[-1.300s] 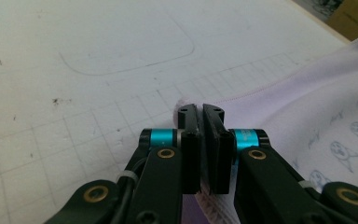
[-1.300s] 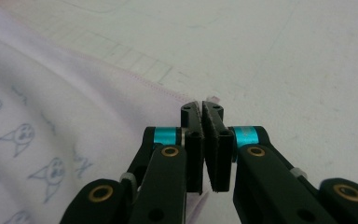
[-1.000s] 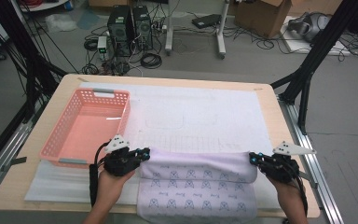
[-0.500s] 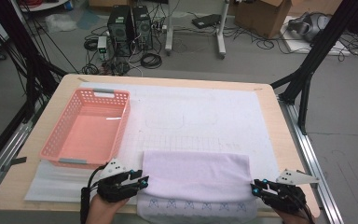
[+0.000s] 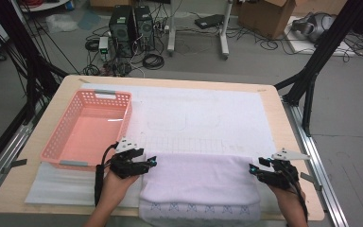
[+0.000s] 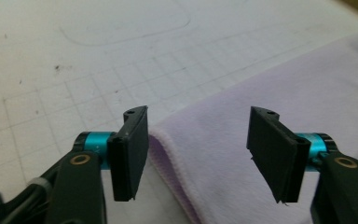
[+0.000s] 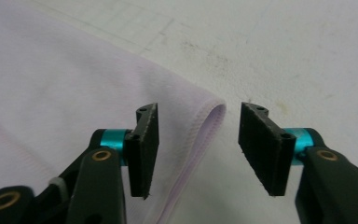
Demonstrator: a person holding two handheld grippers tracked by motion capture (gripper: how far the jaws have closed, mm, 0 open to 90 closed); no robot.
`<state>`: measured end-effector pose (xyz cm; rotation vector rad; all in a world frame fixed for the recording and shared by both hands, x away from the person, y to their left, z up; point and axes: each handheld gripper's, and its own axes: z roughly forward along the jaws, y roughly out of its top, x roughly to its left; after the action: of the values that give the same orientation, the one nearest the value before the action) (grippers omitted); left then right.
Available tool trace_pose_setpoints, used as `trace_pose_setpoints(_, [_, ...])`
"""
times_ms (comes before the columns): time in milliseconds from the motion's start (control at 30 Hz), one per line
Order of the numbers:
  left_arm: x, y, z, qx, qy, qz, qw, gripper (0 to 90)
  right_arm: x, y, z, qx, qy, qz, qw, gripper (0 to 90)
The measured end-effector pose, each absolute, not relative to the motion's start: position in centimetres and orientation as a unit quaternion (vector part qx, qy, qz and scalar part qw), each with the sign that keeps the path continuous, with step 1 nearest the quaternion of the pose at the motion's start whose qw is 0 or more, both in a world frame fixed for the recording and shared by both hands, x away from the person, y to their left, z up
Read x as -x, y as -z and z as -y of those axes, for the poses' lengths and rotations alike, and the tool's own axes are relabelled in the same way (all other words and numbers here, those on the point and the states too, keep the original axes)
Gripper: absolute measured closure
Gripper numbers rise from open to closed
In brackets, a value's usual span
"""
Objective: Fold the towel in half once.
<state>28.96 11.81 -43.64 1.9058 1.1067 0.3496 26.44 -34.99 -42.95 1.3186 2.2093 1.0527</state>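
Towel (image 5: 201, 182), pale lilac and folded over on itself, lies on the white mat (image 5: 208, 113) at the near edge of the table (image 5: 61, 90), its patterned hem hanging over the front. Left gripper (image 5: 147, 162) sits at the fold's left corner, right gripper (image 5: 254, 171) at the right corner. Both sets of jaws have just been opening and stand apart, the corners lying loose between the pads, unpinched. Pink basket (image 5: 56, 146) sits left of the towel.
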Motion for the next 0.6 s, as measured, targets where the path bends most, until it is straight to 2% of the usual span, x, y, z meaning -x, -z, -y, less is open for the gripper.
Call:
trace_pose_setpoints(167, [-29.5,44.5,-11.4,-0.771,-0.149,-0.462,0.412,35.6,-27.6,44.5,33.9,-0.462,-0.358,-0.793,0.172,42.8])
trace_pose_setpoints(233, [-29.3,44.9,-11.3,-0.772,-0.149,-0.460,0.413,36.3,-27.5,44.5,33.9,-0.457,-0.354,-0.797,0.175,44.0])
trace_pose_setpoints(300, [-29.0,45.0,-11.4,-0.773,-0.158,-0.453,0.416,39.0,-27.4,44.5,33.9,-0.455,-0.353,-0.798,0.174,49.0])
trace_pose_setpoints(333, [-28.8,45.1,-11.5,-0.773,-0.164,-0.449,0.416,44.1,-27.3,44.5,33.9,-0.454,-0.355,-0.798,0.173,52.7])
trace_pose_setpoints(400, [-28.7,45.1,-11.9,-0.773,-0.159,-0.450,0.418,60.7,-27.2,44.5,33.9,-0.453,-0.359,-0.798,0.167,61.4])
trace_pose_setpoints(500, [-28.6,45.1,-11.8,-0.775,-0.143,-0.445,0.425,83.0,-27.2,44.5,33.9,-0.449,-0.378,-0.799,0.131,84.1])
trace_pose_setpoints(600, [-28.5,44.9,-11.3,-0.774,-0.153,-0.450,0.419,85.6,-27.0,44.4,33.6,-0.440,-0.372,-0.805,0.145,85.9])
